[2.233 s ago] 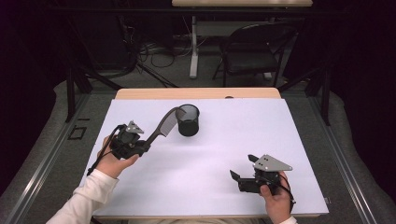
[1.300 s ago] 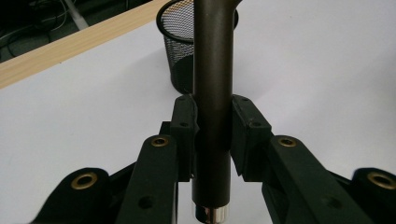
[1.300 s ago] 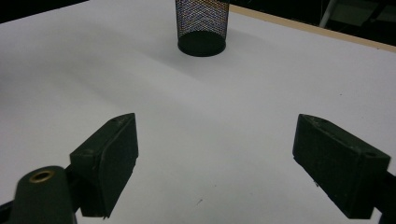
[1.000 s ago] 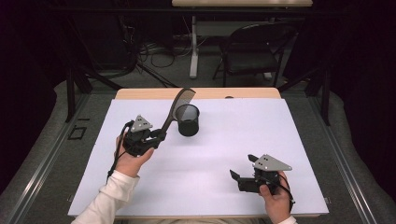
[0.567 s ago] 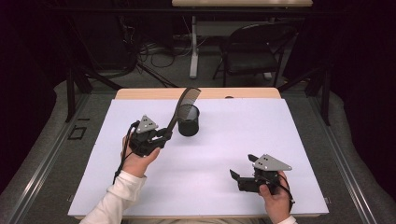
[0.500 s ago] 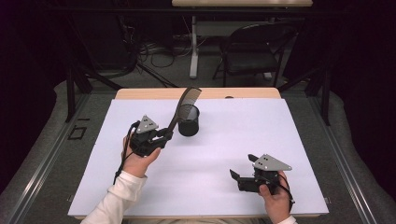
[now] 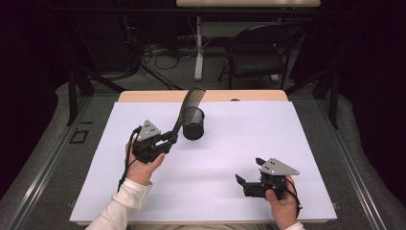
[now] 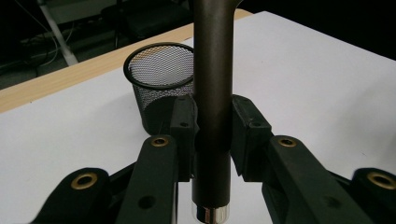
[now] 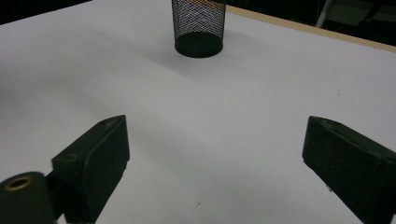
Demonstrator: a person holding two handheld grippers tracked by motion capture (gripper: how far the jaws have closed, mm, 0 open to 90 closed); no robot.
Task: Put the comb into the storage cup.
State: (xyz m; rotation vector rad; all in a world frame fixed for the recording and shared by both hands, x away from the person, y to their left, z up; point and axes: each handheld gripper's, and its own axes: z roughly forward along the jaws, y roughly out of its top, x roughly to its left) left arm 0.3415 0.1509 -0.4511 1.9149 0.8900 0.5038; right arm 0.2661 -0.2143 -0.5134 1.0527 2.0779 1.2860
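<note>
Dark, long-handled comb (image 7: 187,106) stands tilted in the clenched jaws of the left gripper (image 7: 168,138), its toothed end above the rim of the black wire-mesh cup (image 7: 193,123) that sits upright toward the far side of the white sheet (image 7: 297,143) covering the light wooden table (image 7: 143,96). Near the table's front edge the right gripper (image 7: 242,179) rests low over bare white sheet, its jaws spread wide with nothing between them, having just been opening. Behind the table lie a grey floor (image 7: 182,76), tangled cables (image 7: 148,50), a folding chair (image 7: 261,52) and a second table's white leg (image 7: 198,48).
</note>
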